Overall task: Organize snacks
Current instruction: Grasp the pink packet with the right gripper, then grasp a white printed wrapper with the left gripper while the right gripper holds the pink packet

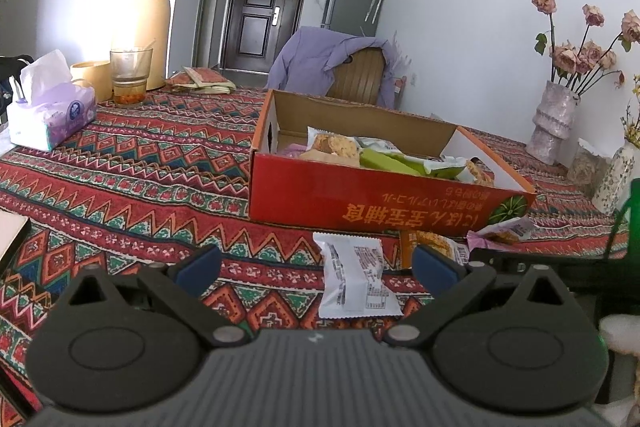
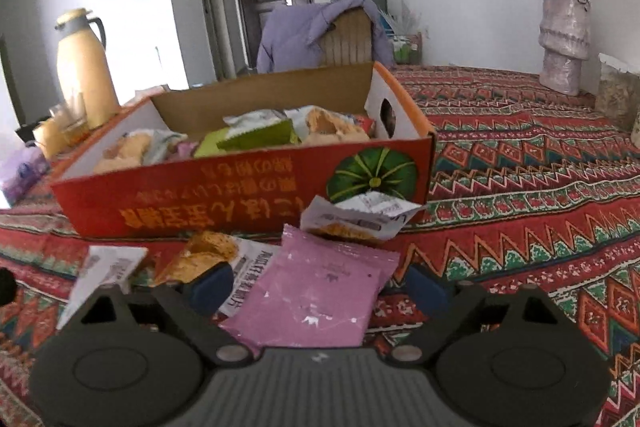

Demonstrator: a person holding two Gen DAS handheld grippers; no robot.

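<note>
Your red cardboard box (image 2: 224, 187) stands open on the patterned bench (image 2: 520, 155). It holds a loose heap of wrapped snacks: green packets (image 2: 256, 139), pale wrappers and several showing brown biscuit pieces (image 2: 332, 125). Outside it, against its front wall, lie more snacks: a pink packet (image 2: 316, 291), an orange biscuit packet (image 2: 208, 255) just left of it, and a white wrapper (image 2: 352, 215) leaning on the box.

Your right hand-held gripper (image 2: 320, 287) stands wide, the pink packet between its fingers; its pads do not press on it. Your left hand-held gripper (image 1: 316, 267) is also wide, with a white packet (image 1: 356, 279) lying label-up between its fingers, untouched.

At the far end, a glass (image 1: 130, 75) holds some orange matter at its bottom, and a vase (image 1: 554, 119) holds dried roses.
</note>
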